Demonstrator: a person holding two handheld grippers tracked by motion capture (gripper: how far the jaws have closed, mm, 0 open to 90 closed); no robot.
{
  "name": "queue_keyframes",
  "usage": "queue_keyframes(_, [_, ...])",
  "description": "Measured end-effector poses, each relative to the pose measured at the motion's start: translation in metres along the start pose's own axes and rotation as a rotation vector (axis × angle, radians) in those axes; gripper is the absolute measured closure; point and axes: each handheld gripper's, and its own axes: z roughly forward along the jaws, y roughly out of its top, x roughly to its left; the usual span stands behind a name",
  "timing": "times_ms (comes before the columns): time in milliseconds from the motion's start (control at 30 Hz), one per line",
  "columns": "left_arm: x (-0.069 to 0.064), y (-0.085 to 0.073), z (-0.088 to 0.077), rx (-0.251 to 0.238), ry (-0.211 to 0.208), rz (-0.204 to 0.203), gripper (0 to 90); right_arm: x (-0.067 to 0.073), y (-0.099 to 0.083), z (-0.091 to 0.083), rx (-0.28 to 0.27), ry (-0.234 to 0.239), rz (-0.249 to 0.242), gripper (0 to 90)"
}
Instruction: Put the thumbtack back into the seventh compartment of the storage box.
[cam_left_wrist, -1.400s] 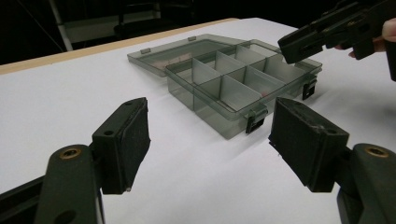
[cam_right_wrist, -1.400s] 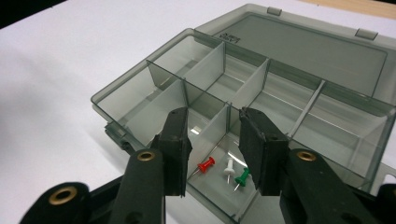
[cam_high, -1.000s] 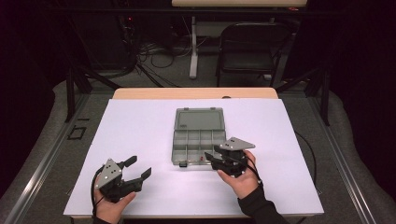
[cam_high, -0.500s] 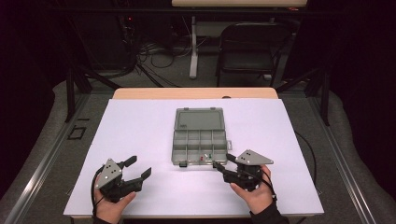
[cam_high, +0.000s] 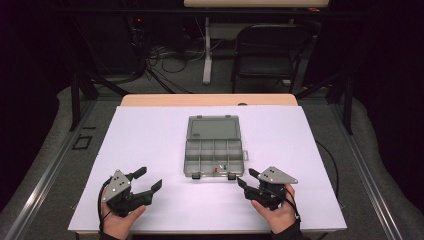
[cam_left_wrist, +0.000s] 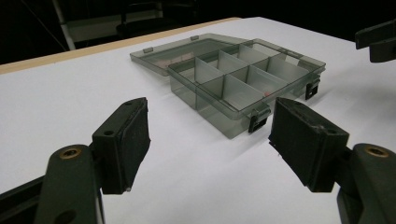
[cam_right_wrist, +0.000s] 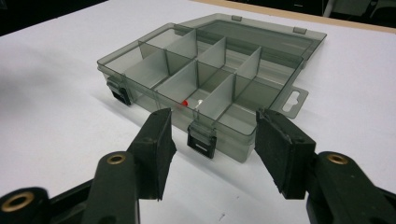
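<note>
Right gripper (cam_high: 243, 178) has pulled back from the organizer box (cam_high: 214, 154) toward lower right of frame; left gripper (cam_high: 148, 179) unchanged at lower left. Both sets of fingers apart, holding nothing. White surface (cam_high: 150, 135), dark room, folding chair (cam_high: 265, 50) and cables at top. Box sits centre frame, lid open flat, small red and green bits in a front compartment.

A folding chair (cam_high: 270, 47) stands on the floor beyond the table's far edge, right of centre. Left of it rises a pale post (cam_high: 206, 50) — possibly the leg of another table. Tangled cables (cam_high: 160, 55) lie on the floor further left. A black frame strut (cam_high: 75, 95) stands near the table's far-left corner.
</note>
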Motion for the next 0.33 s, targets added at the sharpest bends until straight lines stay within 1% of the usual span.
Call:
queue_keyframes(167, [0.0009,-0.0003,0.0004,0.000,0.003,-0.003,28.1,-0.0035,-0.0033,0.0026,0.015,-0.004,0.019,45.8])
queue_keyframes(333, [0.0014,-0.0003,0.0009,0.001,0.005,-0.005,28.1,-0.0051,-0.0039,0.0026,0.015,-0.005,0.024,44.5])
